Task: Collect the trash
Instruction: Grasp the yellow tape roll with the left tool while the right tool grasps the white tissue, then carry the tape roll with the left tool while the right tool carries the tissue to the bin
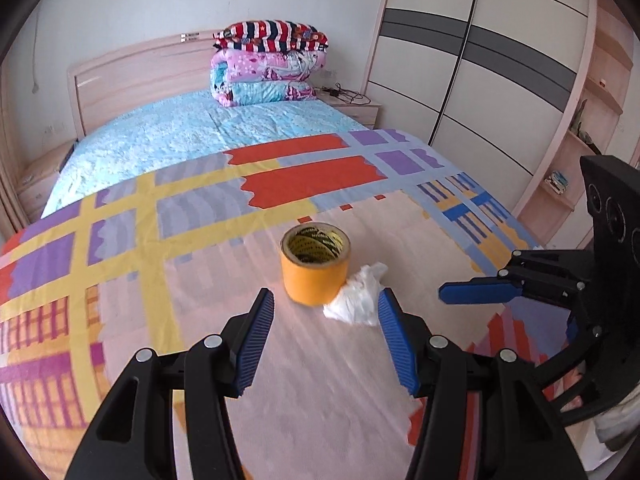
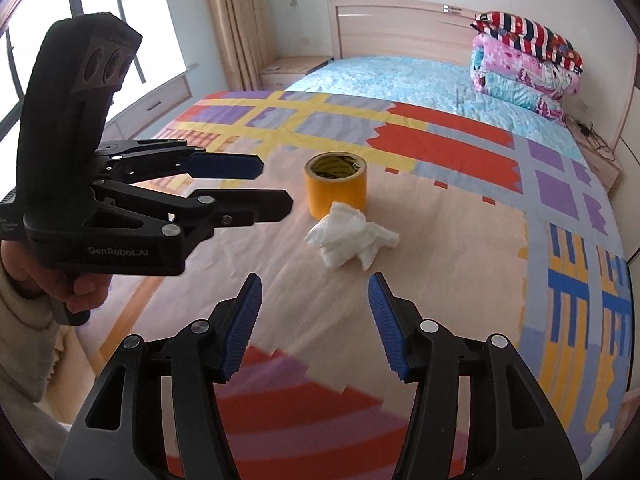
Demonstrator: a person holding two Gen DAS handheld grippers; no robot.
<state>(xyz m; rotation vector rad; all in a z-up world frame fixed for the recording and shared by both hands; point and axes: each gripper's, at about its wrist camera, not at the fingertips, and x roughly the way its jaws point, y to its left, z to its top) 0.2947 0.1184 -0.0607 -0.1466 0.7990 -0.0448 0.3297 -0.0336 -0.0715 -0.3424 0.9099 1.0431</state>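
We see a bed [image 1: 168, 136] filling most of both views, with a patchwork sheet [image 1: 120, 240] over its near half and a pale blue cover behind. A wardrobe [image 1: 460, 60] takes the upper right of the left wrist view. Folded quilts [image 1: 266, 66] are stacked at the headboard, upper middle of that view and upper right of the right wrist view.

Left gripper [image 1: 326, 334] sits at the bottom centre of its own view and at the left of the right wrist view, held by a hand [image 2: 60, 280]; jaws stand wide, nothing between them. Right gripper [image 2: 314, 324] is at the bottom centre of its own view, jaws wide and empty.

An orange tape roll [image 1: 314, 268] stands upright mid-frame on the sheet. The crumpled white tissue [image 2: 352, 236] lies touching the roll's base, just ahead of both grippers, centre of each view.
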